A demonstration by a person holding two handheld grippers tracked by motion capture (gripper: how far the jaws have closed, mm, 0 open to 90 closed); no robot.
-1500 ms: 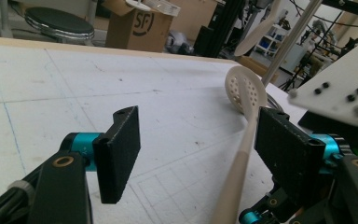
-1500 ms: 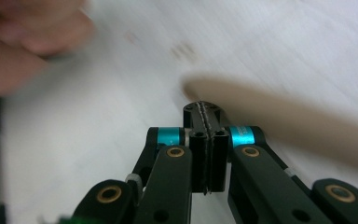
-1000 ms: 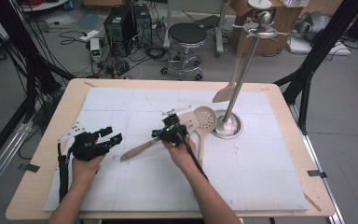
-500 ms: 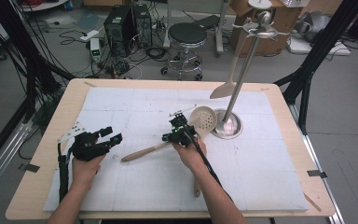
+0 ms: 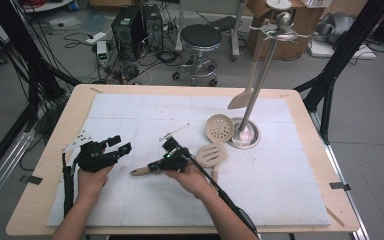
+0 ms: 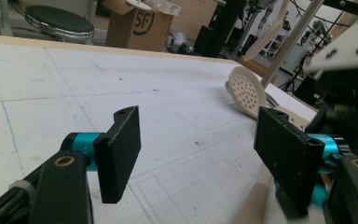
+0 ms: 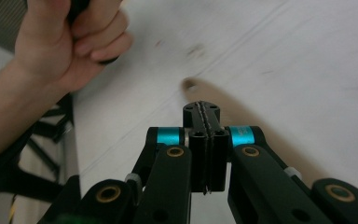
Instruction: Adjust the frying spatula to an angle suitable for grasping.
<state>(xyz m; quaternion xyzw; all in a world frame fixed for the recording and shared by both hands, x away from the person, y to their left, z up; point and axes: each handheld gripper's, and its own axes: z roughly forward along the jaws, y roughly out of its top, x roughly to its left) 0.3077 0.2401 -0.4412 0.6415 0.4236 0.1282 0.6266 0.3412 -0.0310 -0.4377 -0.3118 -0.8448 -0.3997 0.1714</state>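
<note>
right gripper [image 5: 156, 165] | shifted left | slotted spatula [image 5: 212, 156] apparently released

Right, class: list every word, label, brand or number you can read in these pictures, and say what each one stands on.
"SF": printed on the side of the cardboard box behind the table, in the left gripper view; a mark after the letters is unreadable.
Nothing else is legible; the pale lit panel on the grey unit on the floor is too small to read.

You work at a light wooden table [image 5: 40, 200] whose top is almost wholly covered by a white gridded mat [image 5: 280, 190]. On that mat, near your right side, lie a beige slotted spatula with a wooden handle [image 5: 211, 156] and a beige round perforated skimmer [image 5: 219, 128], whose bowl touches the round metal base of a tall utensil stand [image 5: 244, 136]
</note>
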